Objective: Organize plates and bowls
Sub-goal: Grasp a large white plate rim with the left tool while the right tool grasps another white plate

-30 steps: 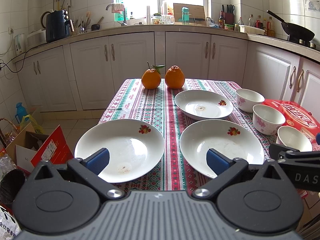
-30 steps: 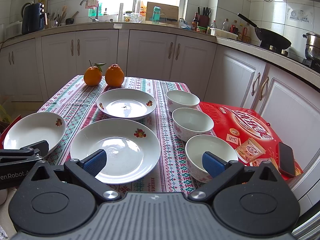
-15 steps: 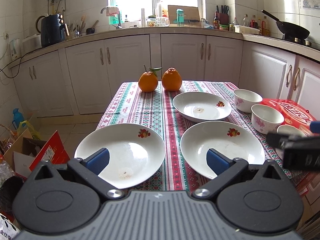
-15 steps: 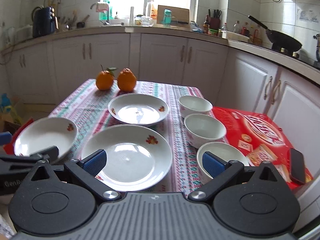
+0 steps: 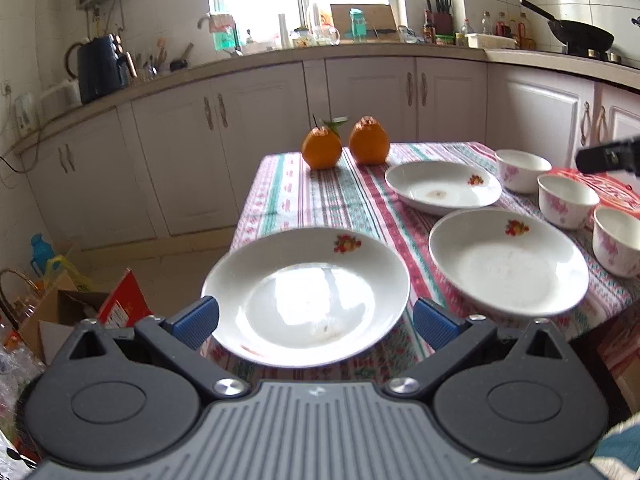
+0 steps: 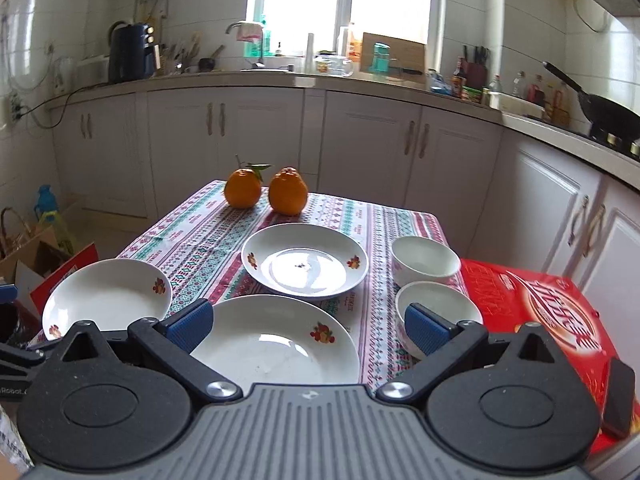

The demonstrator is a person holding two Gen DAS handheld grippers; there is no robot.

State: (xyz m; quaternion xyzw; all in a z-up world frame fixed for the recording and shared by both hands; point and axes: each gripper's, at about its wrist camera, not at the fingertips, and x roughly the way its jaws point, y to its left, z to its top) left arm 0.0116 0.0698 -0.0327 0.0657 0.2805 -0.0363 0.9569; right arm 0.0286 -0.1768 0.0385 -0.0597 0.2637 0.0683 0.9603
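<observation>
Your main danger is the shallow white plate with a fruit print (image 5: 306, 296) at the left front corner of the table with the striped patterned cloth (image 5: 340, 200). Its near rim seems to reach past the table edge, above the cardboard boxes on the floor (image 5: 68, 312). If you push it from the front, or pinch only the thin rim, it can tip or slide off and break. The glazed surface looks slippery, so a grip on the edge alone may not hold.

The second fruit-print plate (image 6: 276, 344) lies at the front centre, and the third fruit-print plate (image 6: 305, 266) behind it. The two are very close, maybe touching. Stacking one on another with a hard drop could chip them.

The three white bowls with pink flowers stand in a row at the right: the far bowl (image 6: 425, 260), the middle bowl (image 6: 438, 314) and the near bowl (image 5: 618, 240). They stand just beside the red printed carton (image 6: 552, 312), so a wide swing can knock them.

Your left gripper (image 5: 316, 318) has its blue pads wide apart, one on each side of the left plate's near part, holding nothing. I cannot tell if a pad touches the rim. Your right gripper (image 6: 308, 326) is also spread wide and empty, above the front centre plate.
</observation>
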